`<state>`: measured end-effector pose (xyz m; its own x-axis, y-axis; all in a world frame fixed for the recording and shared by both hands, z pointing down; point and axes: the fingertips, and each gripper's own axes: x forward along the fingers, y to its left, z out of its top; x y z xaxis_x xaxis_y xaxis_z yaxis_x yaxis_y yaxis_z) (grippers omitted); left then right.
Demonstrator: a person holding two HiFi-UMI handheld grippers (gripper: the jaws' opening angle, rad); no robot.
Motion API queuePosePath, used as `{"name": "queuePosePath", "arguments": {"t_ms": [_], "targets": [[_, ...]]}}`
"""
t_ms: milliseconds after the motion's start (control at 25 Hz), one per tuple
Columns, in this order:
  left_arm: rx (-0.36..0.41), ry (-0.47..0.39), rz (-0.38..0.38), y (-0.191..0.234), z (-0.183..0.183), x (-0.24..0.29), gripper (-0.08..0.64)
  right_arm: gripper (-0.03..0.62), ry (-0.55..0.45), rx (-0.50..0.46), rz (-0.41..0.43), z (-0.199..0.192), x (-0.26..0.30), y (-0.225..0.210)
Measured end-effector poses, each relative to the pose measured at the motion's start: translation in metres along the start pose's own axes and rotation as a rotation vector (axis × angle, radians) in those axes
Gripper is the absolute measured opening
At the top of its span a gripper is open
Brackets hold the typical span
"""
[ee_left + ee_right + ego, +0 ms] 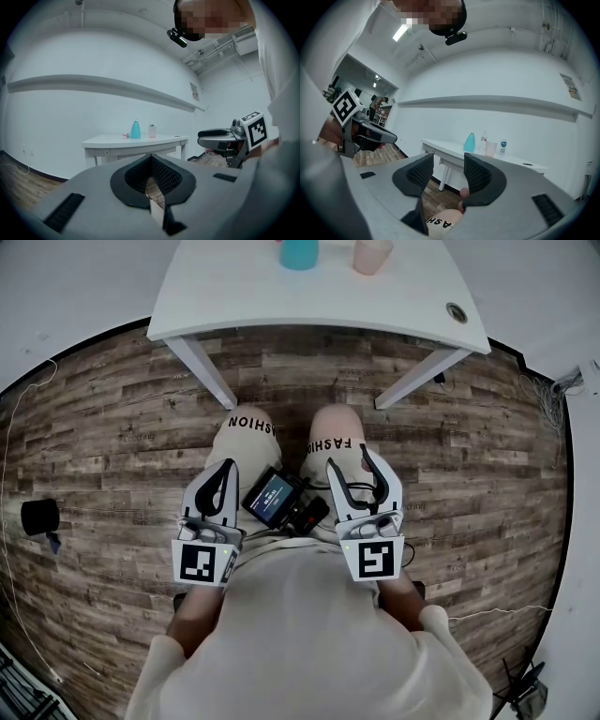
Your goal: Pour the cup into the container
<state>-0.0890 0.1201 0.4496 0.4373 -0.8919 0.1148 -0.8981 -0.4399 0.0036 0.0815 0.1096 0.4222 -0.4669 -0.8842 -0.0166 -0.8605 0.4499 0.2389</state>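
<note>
Head view: left gripper [225, 470] closed empty, right gripper [348, 460] parted empty (both over the knees [251, 427]), and reaching for the pink cup [372, 255] could clip the teal container [299, 253] beside it.

Head view steeply down from above; gripper views low, level, toward the shared far white rectangular table [244, 287].
</note>
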Motion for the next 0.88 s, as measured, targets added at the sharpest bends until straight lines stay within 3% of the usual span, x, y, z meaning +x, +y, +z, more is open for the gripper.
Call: {"name": "queuePosePath", "arguments": {"t_ms": [880], "targets": [[-0.015,0.008,0.002,0.0025,-0.0073,0.0024,0.009,0.207,0.008,-0.010,0.009,-0.0051,0.0047,0.0064]]}}
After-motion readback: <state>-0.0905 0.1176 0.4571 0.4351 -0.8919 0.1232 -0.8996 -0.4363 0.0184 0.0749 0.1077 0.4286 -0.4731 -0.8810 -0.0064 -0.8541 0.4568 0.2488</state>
